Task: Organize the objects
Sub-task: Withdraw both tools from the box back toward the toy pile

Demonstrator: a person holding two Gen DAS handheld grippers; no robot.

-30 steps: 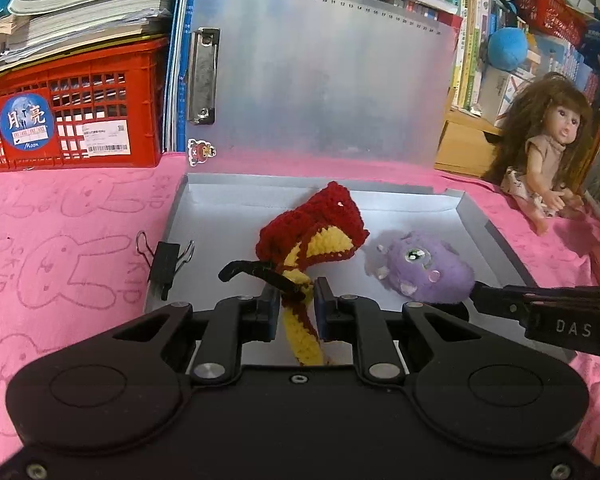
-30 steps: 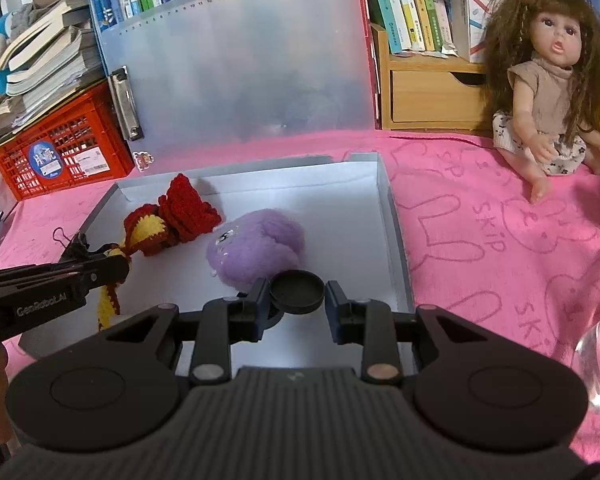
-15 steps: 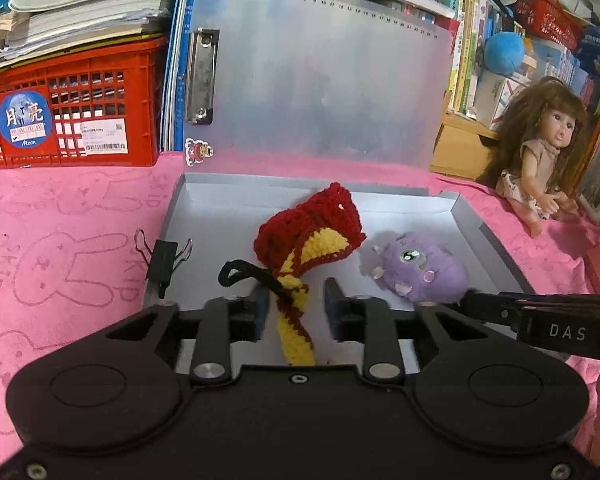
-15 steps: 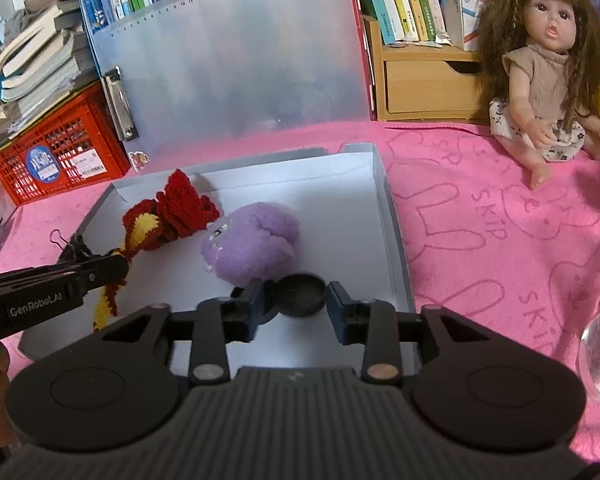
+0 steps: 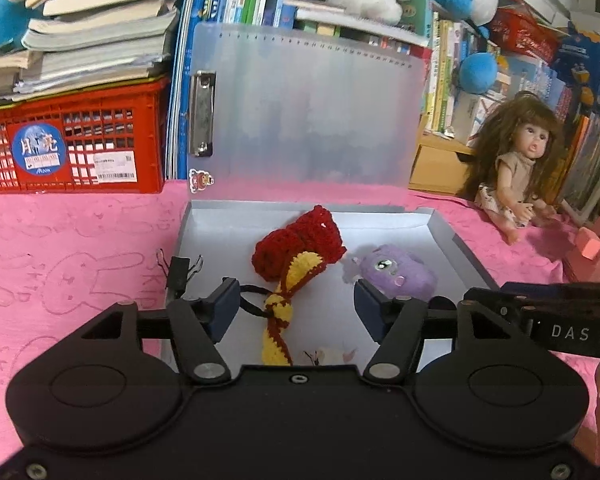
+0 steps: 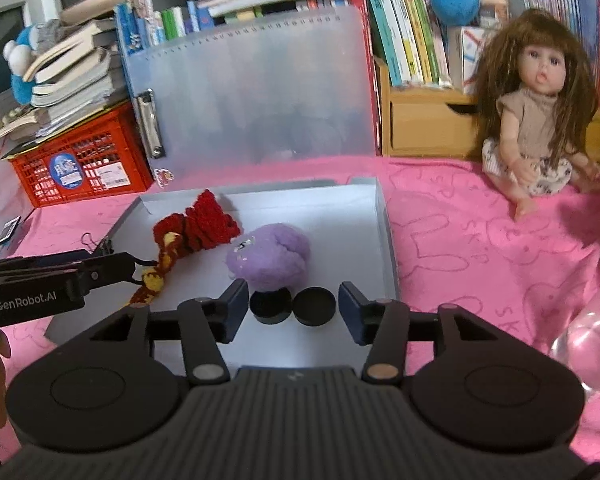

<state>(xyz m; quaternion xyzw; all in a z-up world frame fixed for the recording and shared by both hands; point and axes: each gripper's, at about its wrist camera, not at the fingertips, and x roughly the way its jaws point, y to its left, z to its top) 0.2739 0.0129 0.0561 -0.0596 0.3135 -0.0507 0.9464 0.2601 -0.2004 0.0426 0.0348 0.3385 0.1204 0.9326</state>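
Inside the grey tray point(image 6: 384, 240), nearest us, our right gripper point(image 6: 293, 309) has just spread its fingers around two black caps point(image 6: 292, 305). Our left gripper point(image 5: 292, 309) has just spread around the crochet toy point(image 5: 296, 256); the purple plush point(image 6: 270, 258) lies farther in.

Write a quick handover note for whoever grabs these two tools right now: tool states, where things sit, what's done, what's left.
Left tool: open, jaws have just been opening, crochet toy lies loose between them in the gray tray.
Right tool: open, just been opening, two black round pieces released on the tray floor.
Purple plush: in the tray, beside the crochet toy.
Done: these items are in the tray.
Left: doll and binder clip sit outside the tray, if they belong.
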